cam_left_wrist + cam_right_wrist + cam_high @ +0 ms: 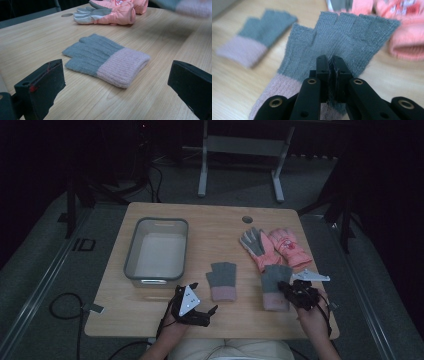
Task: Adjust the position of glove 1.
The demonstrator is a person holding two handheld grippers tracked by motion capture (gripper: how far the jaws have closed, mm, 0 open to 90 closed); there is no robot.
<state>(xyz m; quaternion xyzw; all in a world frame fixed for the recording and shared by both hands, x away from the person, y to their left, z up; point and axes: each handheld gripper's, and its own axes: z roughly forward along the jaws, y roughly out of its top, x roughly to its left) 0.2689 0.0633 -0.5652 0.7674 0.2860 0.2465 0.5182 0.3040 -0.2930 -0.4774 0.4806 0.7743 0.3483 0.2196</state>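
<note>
Two grey knit gloves with pink cuffs are on the wooden table. One knit glove [221,280] [107,60] [257,35] lies flat near the middle. My left gripper [203,297] [117,72] stands open just short of its cuff, with nothing between its jaws. The other knit glove [276,287] [342,32] is pinched in its palm by my right gripper [288,290] [331,62], which is shut on the fabric. In the left gripper view this glove [190,6] shows blurred and raised at the top right.
A pair of pink padded gloves [275,247] [110,15] [407,37] lies at the back right. A grey plastic bin [131,252] stands at the left. A round hole [248,219] sits near the table's far edge. Bare wood lies in front of the bin.
</note>
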